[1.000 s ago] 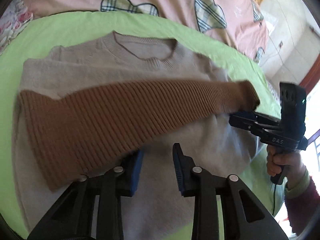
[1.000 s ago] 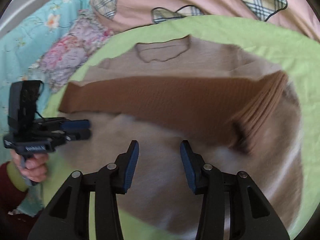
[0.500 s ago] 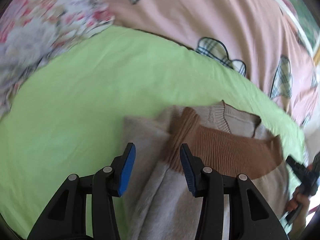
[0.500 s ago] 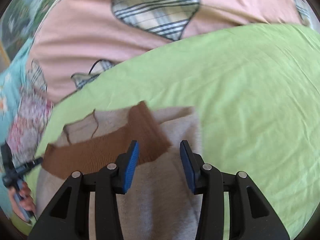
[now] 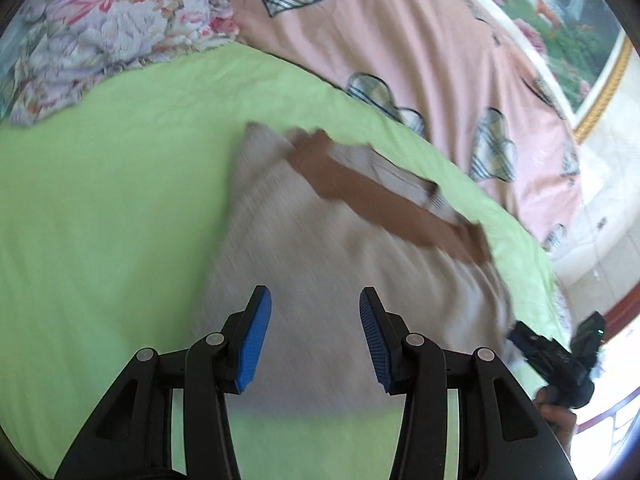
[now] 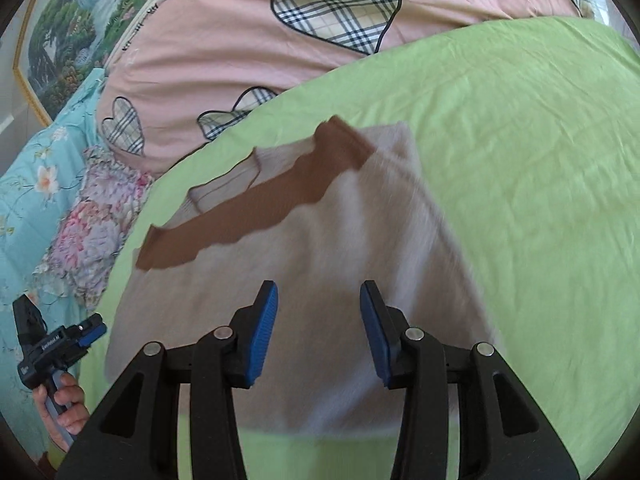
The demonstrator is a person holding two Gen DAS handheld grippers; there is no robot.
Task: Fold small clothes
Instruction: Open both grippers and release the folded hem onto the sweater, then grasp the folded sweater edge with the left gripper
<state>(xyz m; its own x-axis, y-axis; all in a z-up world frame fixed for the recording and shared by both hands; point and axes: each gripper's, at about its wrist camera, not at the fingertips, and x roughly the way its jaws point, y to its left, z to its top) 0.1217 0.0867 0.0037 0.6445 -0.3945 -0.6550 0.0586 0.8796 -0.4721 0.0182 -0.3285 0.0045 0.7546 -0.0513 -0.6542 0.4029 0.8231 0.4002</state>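
A small beige knit sweater (image 5: 320, 264) lies flat on the green sheet (image 5: 100, 208), with a brown ribbed sleeve (image 5: 372, 196) folded across its chest below the neckline. It also shows in the right wrist view (image 6: 320, 264) with the brown sleeve (image 6: 248, 208). My left gripper (image 5: 314, 340) is open and empty above the sweater's lower left part. My right gripper (image 6: 318, 334) is open and empty above the lower right part. Each gripper appears in the other's view, the right (image 5: 560, 356) and the left (image 6: 56, 344).
A pink quilt with plaid hearts (image 6: 320, 32) lies beyond the sweater. A floral cushion (image 5: 100, 32) and a turquoise floral cover (image 6: 36, 184) lie at the left. A framed landscape picture (image 5: 560, 20) hangs on the wall. Green sheet (image 6: 540, 160) spreads to the right.
Both grippers have pulled back from the sleeve area toward the sweater's hem and now look along the sweater from its lower edge. The brown sleeve stays folded across the chest.
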